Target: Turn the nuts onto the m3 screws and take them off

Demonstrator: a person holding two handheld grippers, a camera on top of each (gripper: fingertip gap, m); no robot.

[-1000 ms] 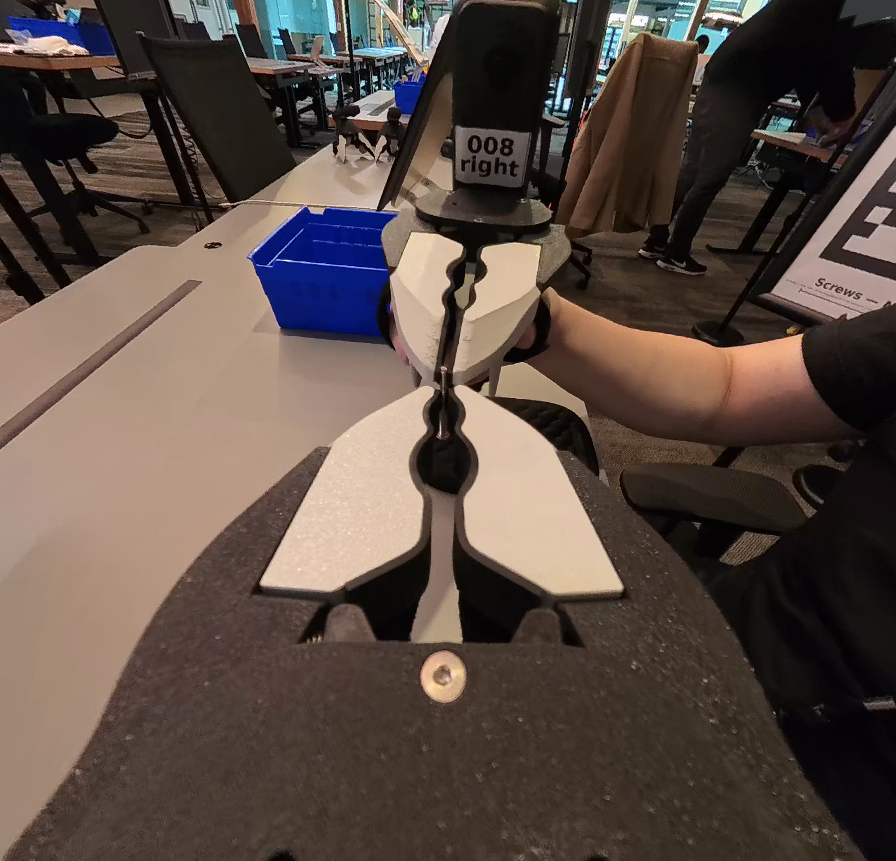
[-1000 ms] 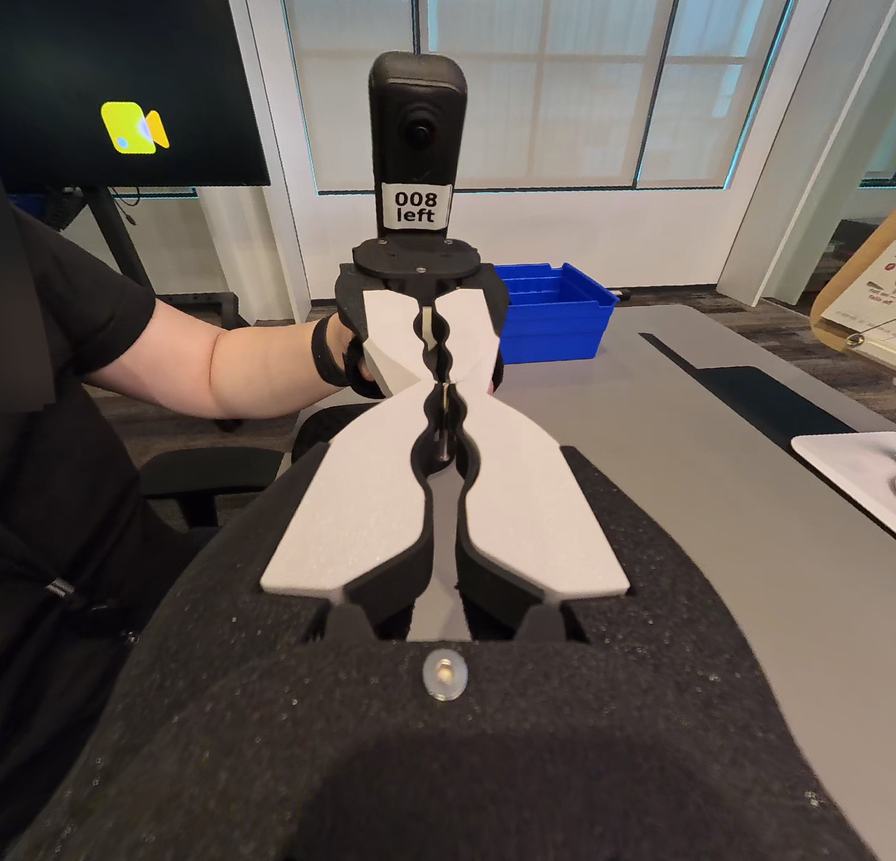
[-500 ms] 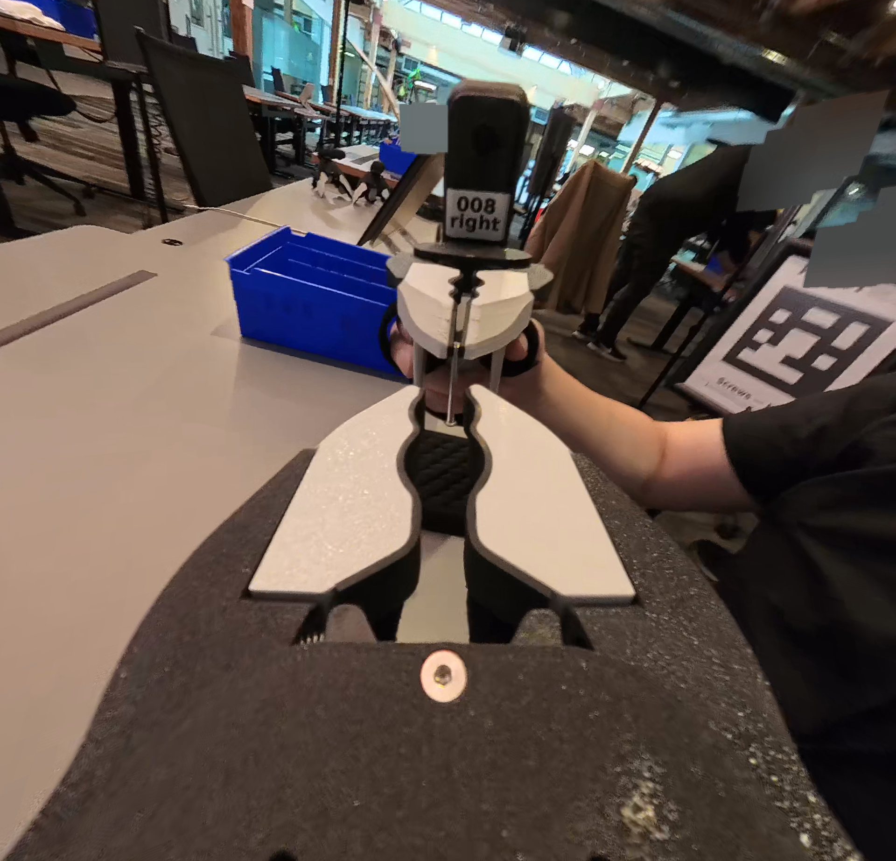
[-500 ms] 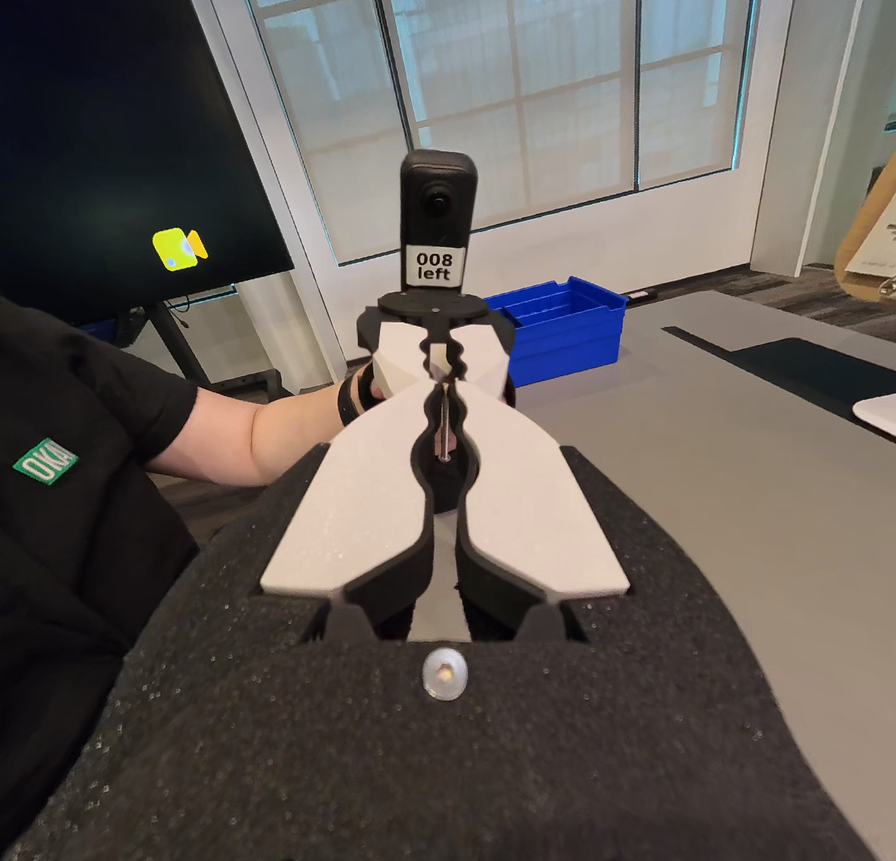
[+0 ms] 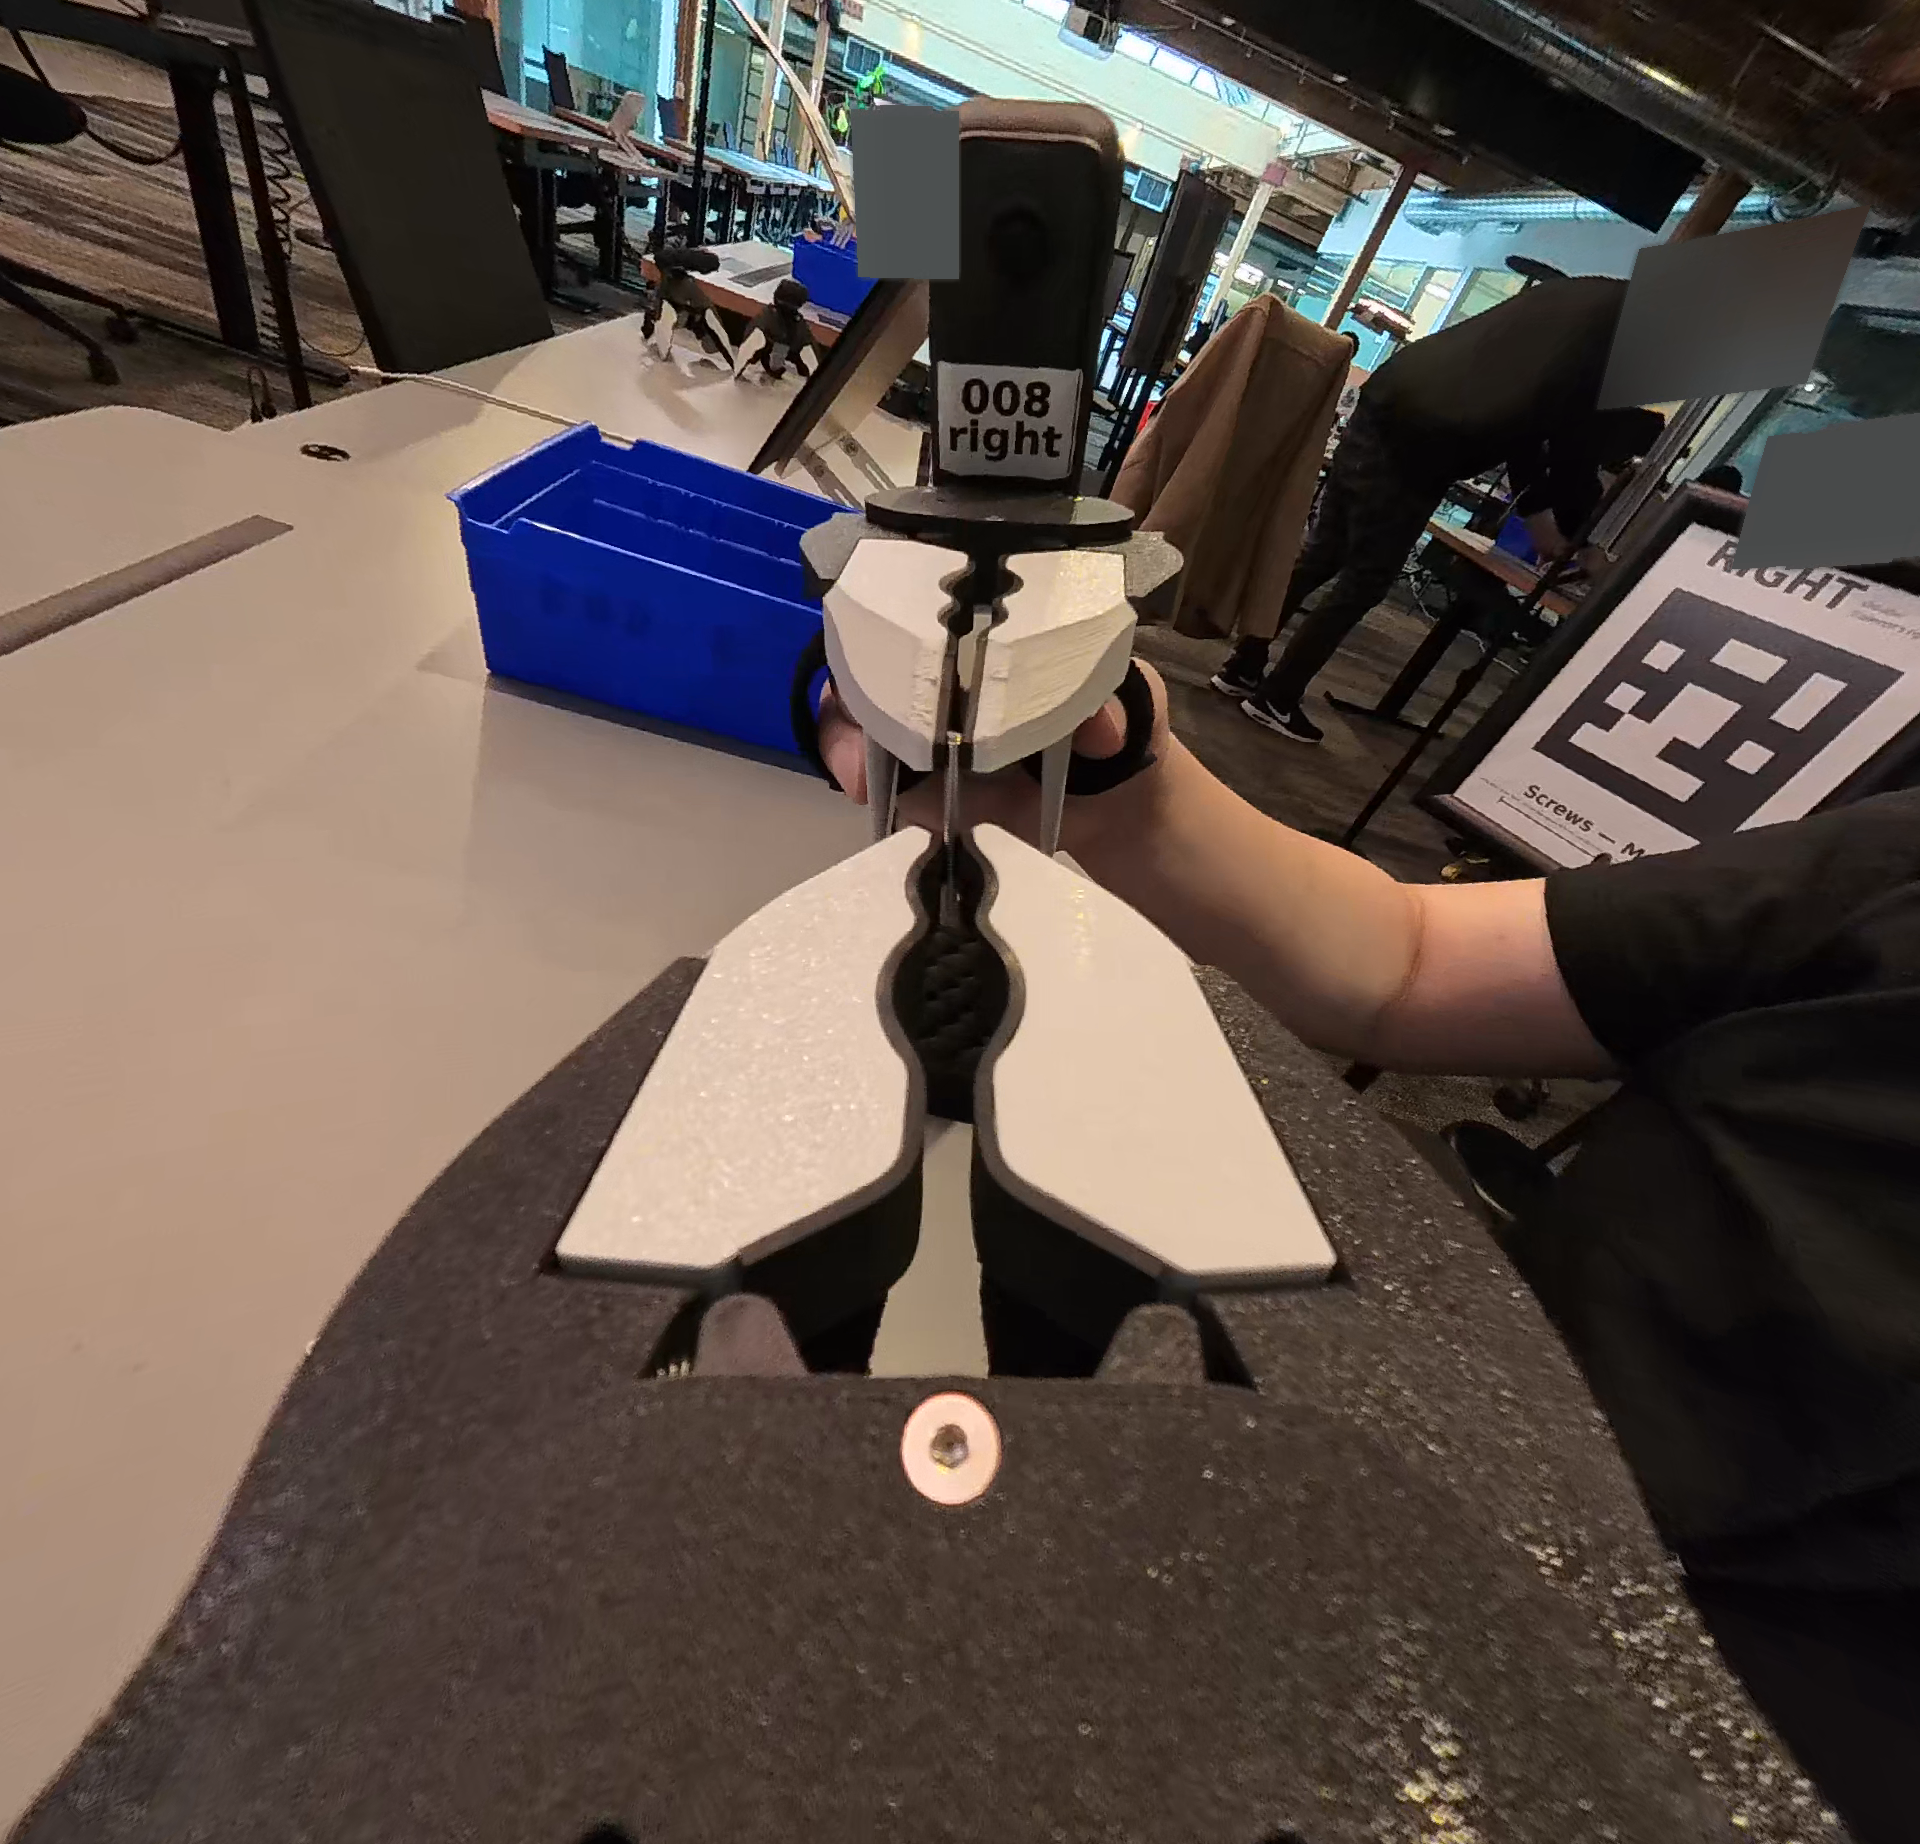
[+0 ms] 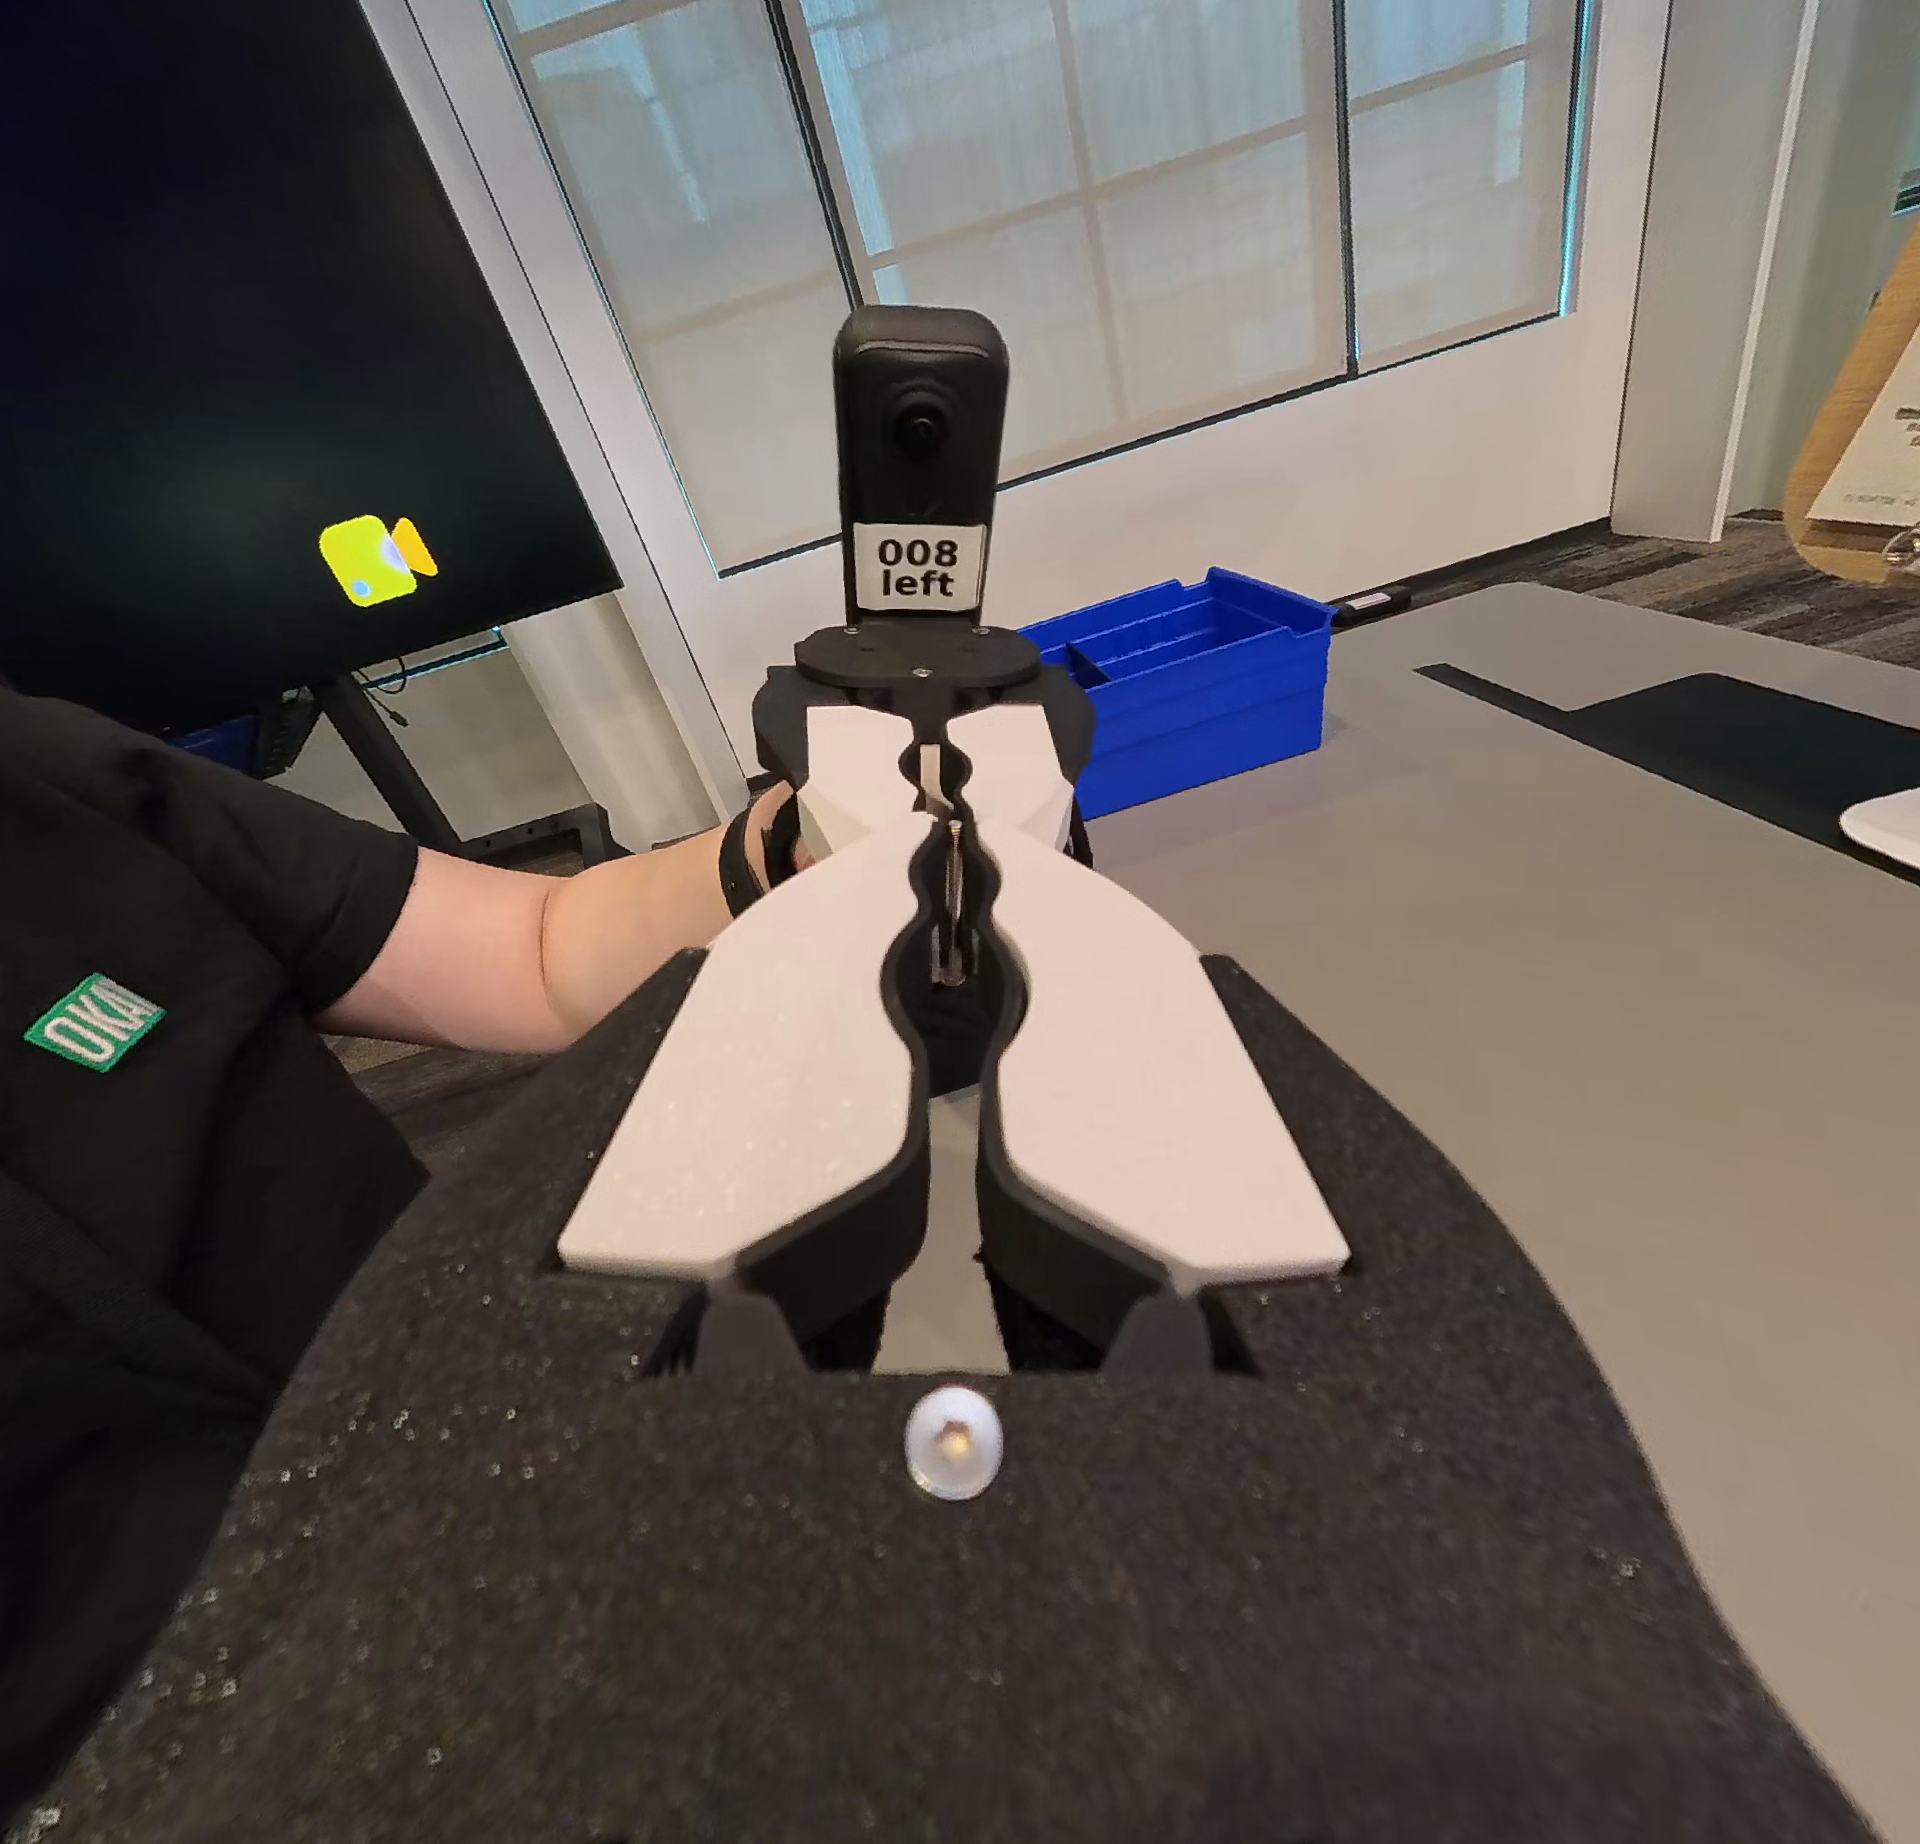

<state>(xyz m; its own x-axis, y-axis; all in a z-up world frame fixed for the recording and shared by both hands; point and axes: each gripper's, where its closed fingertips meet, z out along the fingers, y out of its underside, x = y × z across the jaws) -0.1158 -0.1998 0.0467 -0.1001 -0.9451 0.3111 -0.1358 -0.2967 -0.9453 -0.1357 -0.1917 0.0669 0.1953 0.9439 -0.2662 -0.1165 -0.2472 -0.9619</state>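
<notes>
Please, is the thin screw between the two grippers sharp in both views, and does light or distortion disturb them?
Left wrist view: the screw is sharp but very thin; bright ceiling lights behind; the grey table edge bends from wide-angle distortion. Right wrist view: the screw is clear between white fingers; the window frames curve, without harsh glare.

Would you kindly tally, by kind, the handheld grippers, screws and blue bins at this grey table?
Grippers: 2, left gripper and right gripper
Screws: 1, the screw between their tips
Blue bins: 2, right-side bin and left-side bin
Total: 5
</notes>
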